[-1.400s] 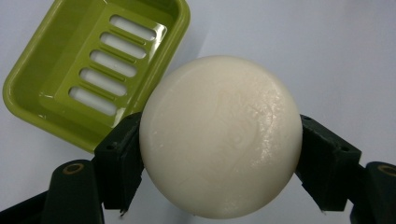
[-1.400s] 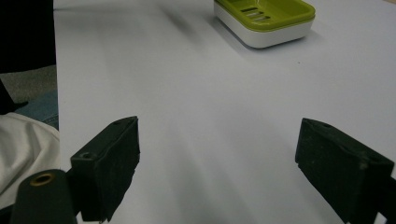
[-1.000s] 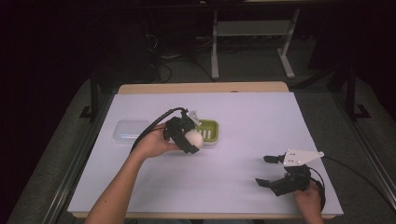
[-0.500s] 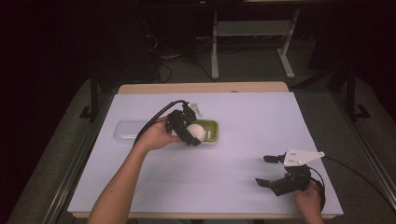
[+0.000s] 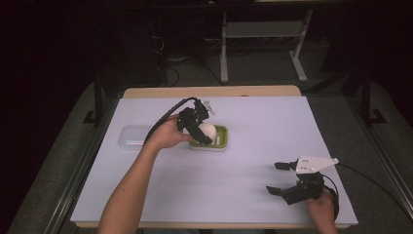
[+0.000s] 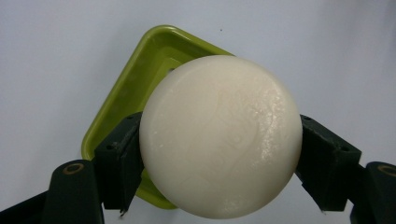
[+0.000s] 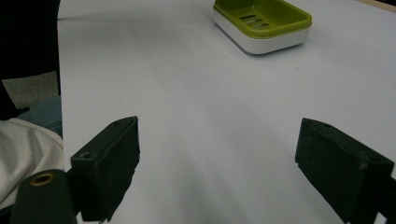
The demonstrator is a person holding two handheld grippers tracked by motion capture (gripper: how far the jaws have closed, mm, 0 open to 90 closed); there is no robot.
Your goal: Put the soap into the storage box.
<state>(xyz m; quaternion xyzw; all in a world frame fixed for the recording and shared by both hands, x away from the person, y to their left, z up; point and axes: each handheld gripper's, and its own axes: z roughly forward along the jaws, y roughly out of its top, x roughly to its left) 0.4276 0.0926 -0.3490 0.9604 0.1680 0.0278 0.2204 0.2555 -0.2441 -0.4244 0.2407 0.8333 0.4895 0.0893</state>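
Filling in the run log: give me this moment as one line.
left gripper: shut on round white soap, above green soap dish | right gripper: open, idle near table's front edge | clear lid: left of dish

left tongs (image 5: 203, 130) clamped, right tongs (image 5: 280, 178) agape

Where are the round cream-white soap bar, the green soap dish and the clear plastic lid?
Round cream-white soap bar (image 6: 219, 135), left gripper view, front face.
Green soap dish (image 7: 261, 16), right gripper view, slotted floor.
Clear plastic lid (image 5: 130, 137), high view, top.
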